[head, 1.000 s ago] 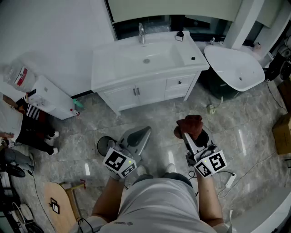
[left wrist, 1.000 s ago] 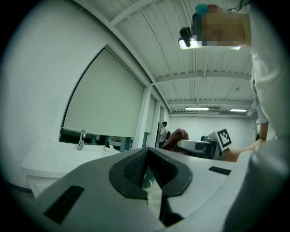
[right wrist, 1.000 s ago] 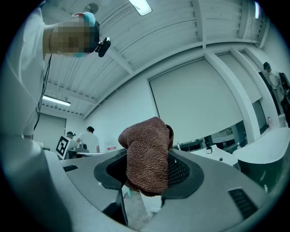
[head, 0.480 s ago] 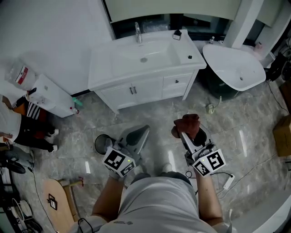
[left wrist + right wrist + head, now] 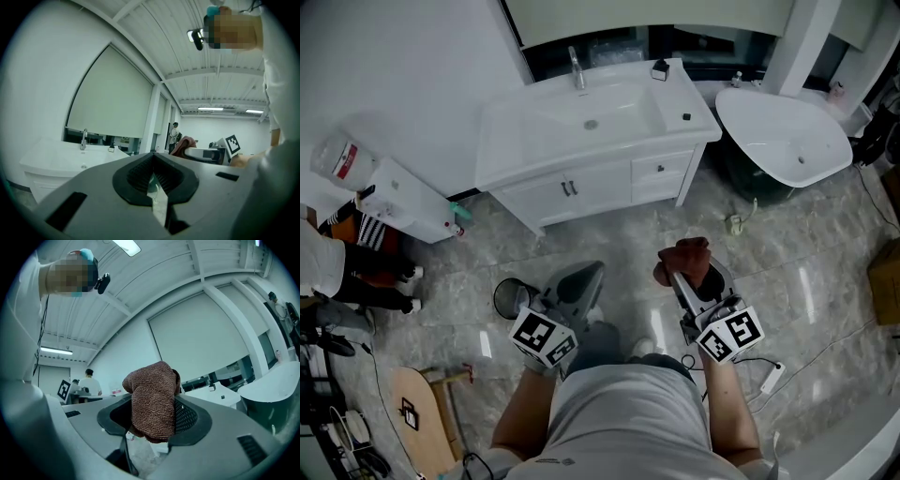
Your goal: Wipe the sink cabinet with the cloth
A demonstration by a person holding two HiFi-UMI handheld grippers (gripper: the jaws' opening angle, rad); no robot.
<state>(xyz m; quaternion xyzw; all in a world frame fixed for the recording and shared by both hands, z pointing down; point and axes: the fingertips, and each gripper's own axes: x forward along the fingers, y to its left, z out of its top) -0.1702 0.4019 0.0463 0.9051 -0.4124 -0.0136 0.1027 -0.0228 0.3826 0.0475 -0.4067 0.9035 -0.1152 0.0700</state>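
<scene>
Sink cabinet (image 5: 581,187) is standing against the far wall while the left gripper (image 5: 584,274) is hovering over the floor, jaws pressed together on nothing, and the right gripper (image 5: 679,277) is clamping the brown cloth (image 5: 686,253).

Brown box (image 5: 888,281) cut by right edge, bystander (image 5: 323,262) by left edge

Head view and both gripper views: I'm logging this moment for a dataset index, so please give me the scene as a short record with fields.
right gripper: shut on the brown cloth
left gripper: fingers together, nothing between them
sink cabinet: white, doors shut, ahead across the floor, apart from both grippers
faucet: at the back of the basin
task stage: wiping not yet begun
</scene>
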